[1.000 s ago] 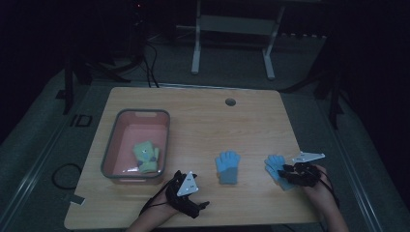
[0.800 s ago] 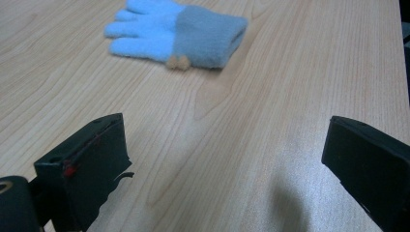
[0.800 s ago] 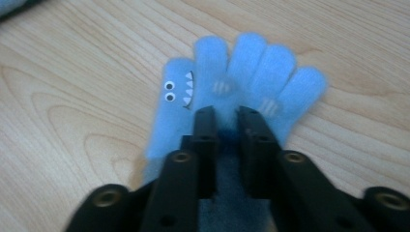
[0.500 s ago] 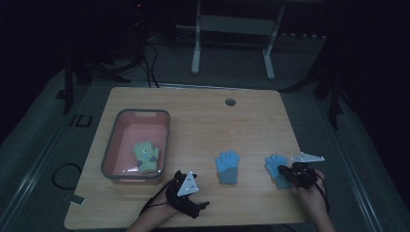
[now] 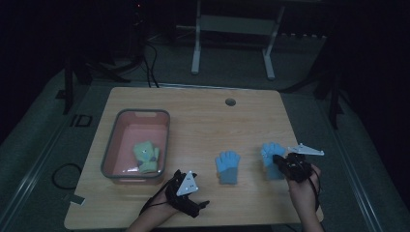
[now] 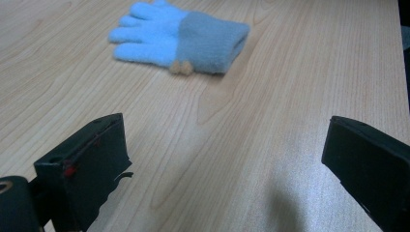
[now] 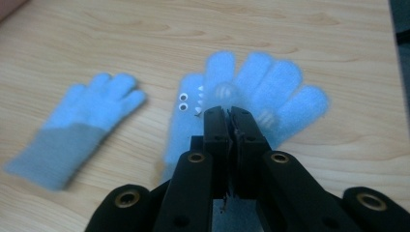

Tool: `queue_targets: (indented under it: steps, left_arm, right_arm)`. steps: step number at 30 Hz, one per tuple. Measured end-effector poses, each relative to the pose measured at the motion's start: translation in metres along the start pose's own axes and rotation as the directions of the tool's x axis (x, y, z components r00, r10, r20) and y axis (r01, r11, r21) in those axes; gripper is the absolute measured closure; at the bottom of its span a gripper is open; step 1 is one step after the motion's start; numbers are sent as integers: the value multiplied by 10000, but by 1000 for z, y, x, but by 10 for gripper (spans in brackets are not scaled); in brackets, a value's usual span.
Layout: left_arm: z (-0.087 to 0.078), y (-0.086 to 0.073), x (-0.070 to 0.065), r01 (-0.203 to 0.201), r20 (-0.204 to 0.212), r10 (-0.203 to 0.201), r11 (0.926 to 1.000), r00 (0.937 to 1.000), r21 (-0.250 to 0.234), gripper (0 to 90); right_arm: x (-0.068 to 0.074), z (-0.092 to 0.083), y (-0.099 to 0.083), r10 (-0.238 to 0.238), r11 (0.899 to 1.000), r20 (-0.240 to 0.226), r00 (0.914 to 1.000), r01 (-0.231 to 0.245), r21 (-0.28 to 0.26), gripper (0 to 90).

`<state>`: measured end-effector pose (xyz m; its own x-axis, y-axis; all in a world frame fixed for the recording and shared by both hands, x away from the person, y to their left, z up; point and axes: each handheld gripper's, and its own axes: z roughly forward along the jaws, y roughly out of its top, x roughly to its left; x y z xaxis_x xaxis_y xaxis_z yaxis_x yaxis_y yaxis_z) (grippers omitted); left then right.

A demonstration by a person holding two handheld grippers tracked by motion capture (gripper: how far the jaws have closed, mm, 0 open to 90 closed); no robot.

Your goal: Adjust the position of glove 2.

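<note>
1. Wooden table (image 5: 193,116), high view: a grey-rimmed bin (image 5: 112,145) with a pink floor stands on its left part; a green glove (image 5: 146,155) lies inside it.
2. Two light blue gloves lie on the right half of the table, fingers pointing away from the person. The left blue glove (image 5: 227,166) has a grey cuff; the right blue glove (image 5: 270,157) lies near it, the two apart.
3. Left gripper (image 5: 186,193), held at the near edge just in front of the bin: its jaws stand wide apart over bare wood. In the left gripper view the grey-cuffed glove (image 6: 179,36) lies well beyond the jaws, not touched.
4. Right gripper (image 5: 283,164), held by the person's right hand (image 5: 302,186): it sits on the near part of the right blue glove. In the right gripper view its jaws are closed together over the palm of this glove (image 7: 261,92), which bears small googly eyes; whether fabric is pinched between them cannot be told.
5. In that view the grey-cuffed glove (image 7: 77,125) lies to the left, clear of the gripper.
</note>
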<state>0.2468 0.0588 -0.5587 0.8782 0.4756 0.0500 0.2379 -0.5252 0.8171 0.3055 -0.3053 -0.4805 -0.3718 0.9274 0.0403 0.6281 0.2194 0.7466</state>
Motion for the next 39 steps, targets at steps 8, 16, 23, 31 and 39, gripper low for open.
queue_targets:
  steps: [8, 16, 23, 31, 39]
  left_arm:
    - [0, 1, -1, -50, 0, 50, 10000, 10000, 27, 28]
    - [1, 0, -1, -84, 9, 84, 9999, 10000, 64, 28]
    - [0, 0, -3, -181, 29, 181, 9998, 9998, 83, 28]
    - [-2, 0, -2, -155, -71, 155, 9999, 9999, 56, 28]
    - [-3, -1, 0, -182, -102, 183, 9998, 9998, 101, 28]
  right_arm:
    - [10, 22, -12, 221, 9986, -73, 9997, -218, 486, 867]
    - [8, 51, -21, 283, 9941, 109, 9995, -292, 1041, 856]
    - [5, 63, -27, 131, 9908, 430, 9990, -187, 1339, 781]
    - [7, 55, -23, -172, 9914, 226, 9996, 141, 1304, 710]
    - [-3, 40, -16, -484, 9918, -398, 9980, 527, 1162, 651]
